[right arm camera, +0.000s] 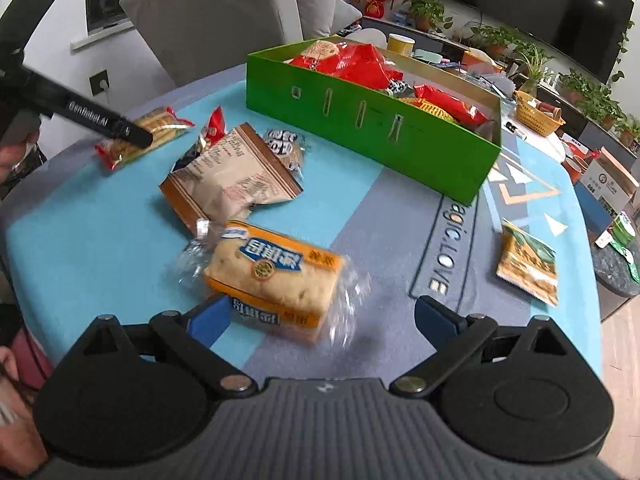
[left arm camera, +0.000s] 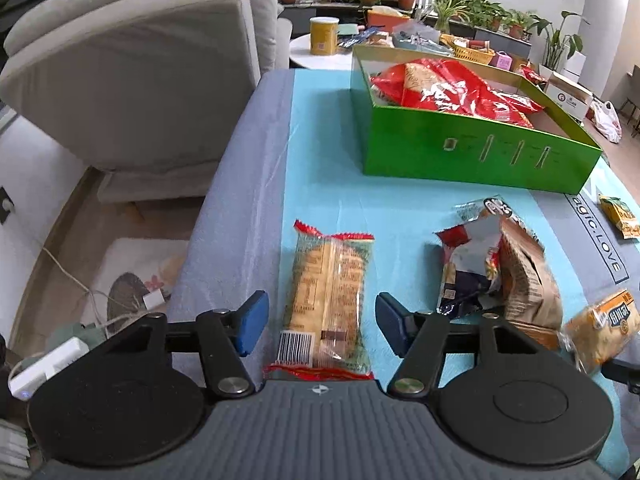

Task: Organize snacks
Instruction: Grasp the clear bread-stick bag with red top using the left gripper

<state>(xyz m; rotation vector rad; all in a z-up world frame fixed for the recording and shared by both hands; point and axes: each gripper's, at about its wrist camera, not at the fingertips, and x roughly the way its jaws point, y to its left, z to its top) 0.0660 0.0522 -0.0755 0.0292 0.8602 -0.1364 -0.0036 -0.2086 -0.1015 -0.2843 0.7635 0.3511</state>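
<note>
A green box [left arm camera: 472,156] [right arm camera: 372,132] with several red snack bags stands at the back of the table. My left gripper [left arm camera: 322,326] is open, its blue pads either side of a clear red-edged cracker pack [left arm camera: 326,296], not touching it; that pack also shows in the right wrist view [right arm camera: 140,136]. My right gripper [right arm camera: 322,318] is open around an orange-labelled bread pack [right arm camera: 276,276], also visible in the left wrist view [left arm camera: 604,324]. A brown snack bag [left arm camera: 524,276] [right arm camera: 232,180] lies between the packs.
A small yellow-green packet [right arm camera: 528,268] [left arm camera: 622,218] lies to the right on the blue tablecloth [right arm camera: 100,248]. A grey sofa [left arm camera: 132,72] stands left of the table. A side table with a yellow can [left arm camera: 324,36], baskets and potted plants lies behind.
</note>
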